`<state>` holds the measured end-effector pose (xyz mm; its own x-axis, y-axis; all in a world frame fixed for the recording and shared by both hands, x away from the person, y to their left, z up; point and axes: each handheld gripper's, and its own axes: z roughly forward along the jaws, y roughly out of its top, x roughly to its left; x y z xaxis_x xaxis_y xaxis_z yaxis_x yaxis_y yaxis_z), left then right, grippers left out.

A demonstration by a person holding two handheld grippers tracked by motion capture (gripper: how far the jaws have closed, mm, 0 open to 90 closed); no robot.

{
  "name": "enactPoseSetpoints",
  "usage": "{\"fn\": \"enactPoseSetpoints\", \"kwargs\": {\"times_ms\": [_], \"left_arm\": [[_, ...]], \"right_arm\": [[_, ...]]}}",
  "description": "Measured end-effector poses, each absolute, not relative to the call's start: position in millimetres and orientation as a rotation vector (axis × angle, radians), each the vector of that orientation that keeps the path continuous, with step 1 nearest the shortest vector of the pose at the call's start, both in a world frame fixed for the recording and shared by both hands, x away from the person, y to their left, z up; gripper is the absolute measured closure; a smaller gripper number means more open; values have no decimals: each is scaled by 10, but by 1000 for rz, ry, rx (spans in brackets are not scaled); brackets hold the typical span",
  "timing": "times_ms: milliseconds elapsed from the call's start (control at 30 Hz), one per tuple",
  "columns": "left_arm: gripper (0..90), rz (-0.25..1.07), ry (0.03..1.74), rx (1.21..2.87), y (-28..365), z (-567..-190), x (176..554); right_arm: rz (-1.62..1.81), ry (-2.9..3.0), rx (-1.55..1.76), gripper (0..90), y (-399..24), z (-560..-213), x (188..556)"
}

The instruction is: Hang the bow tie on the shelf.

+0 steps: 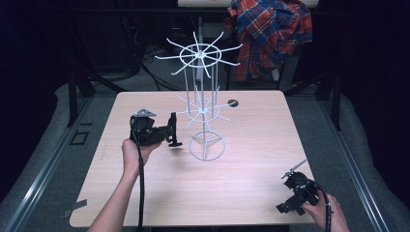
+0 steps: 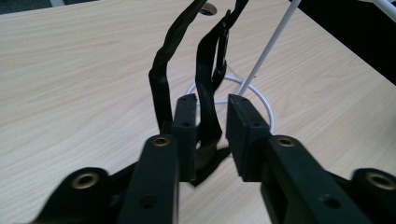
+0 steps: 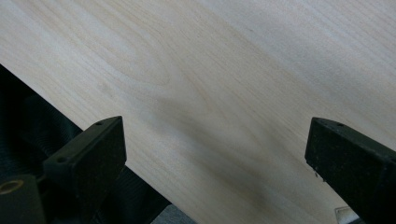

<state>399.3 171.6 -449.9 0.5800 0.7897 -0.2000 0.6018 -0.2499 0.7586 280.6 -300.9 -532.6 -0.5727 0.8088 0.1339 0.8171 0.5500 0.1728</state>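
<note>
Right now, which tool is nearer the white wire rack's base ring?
Left. The left tool holds a black strap just left of the white wire rack, near its base ring. The right tool sits open at the table's near right corner, far away.

The bench (image 1: 251, 183) was pale, matt wood grain; the rack (image 1: 205, 113) thin white-coated wire; the strap (image 2: 164, 70) glossy black; the jaws matt black plastic.
</note>
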Motion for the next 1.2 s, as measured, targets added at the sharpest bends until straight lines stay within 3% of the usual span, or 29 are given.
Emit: {"fn": "enactPoseSetpoints", "kwargs": {"times_ms": [100,167,367,500,733,833,1033,1200], "left_arm": [[637,286,1128,1954,1718,-4496,3989],[524,303,1138,1949,1720,-4489,3982],[319,327,1135,1963,1721,-4447,3941],[234,345,1131,1978,1741,-4407,3892],[156,344,1155,1976,1771,-4378,3796],[104,433,1168,2066,1766,-4403,3720],[4,433,1214,2099,1863,-4447,3643],[0,440,1227,2107,1919,-4468,3542]], "right_arm": [[-343,-2727,-1436,48,-3007,-5325,2804],[-347,-2726,-1438,48,-3006,-5324,2801],[-345,-2733,-1436,48,-3011,-5314,2802],[-345,-2739,-1431,48,-3023,-5308,2807],[-358,-2752,-1424,48,-3025,-5290,2804],[-359,-2749,-1427,48,-3022,-5281,2802],[-367,-2737,-1431,48,-3020,-5273,2797],[-358,-2754,-1425,48,-3025,-5262,2800]]}}
